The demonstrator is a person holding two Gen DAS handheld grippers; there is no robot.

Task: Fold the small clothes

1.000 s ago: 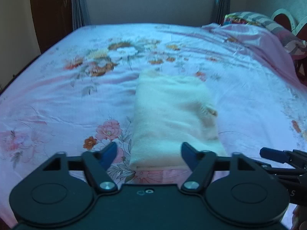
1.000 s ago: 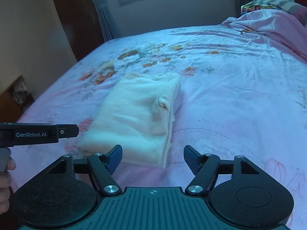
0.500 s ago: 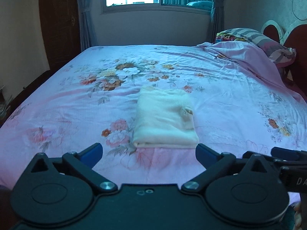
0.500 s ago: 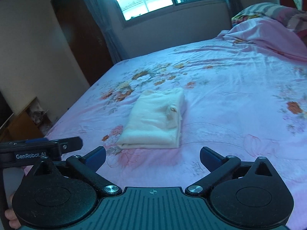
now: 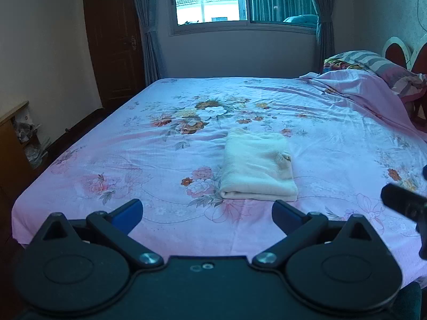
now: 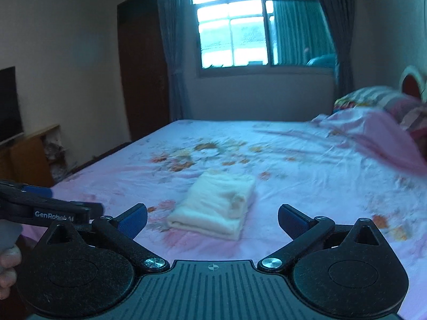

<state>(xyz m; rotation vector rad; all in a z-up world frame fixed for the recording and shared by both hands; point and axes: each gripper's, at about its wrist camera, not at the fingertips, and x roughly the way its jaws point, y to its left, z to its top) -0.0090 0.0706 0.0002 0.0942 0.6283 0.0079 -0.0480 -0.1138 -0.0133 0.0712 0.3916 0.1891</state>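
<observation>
- Garment (image 5: 257, 169): folded cream bundle, lying flat on the bed sheet (image 5: 133, 160), ahead of both tongs and apart from them.
- Left gripper (image 5: 207, 214) and right gripper (image 6: 212, 220): jaws spread wide, grasping nothing.
- Judge the fold complete; keep both tongs clear of the bundle's near folded edge.
- Bare sheet surrounds the bundle on every side.

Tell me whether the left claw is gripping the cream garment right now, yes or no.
No: the left claw is open and empty, short of the folded cream garment, which lies free on the floral bedsheet.
</observation>
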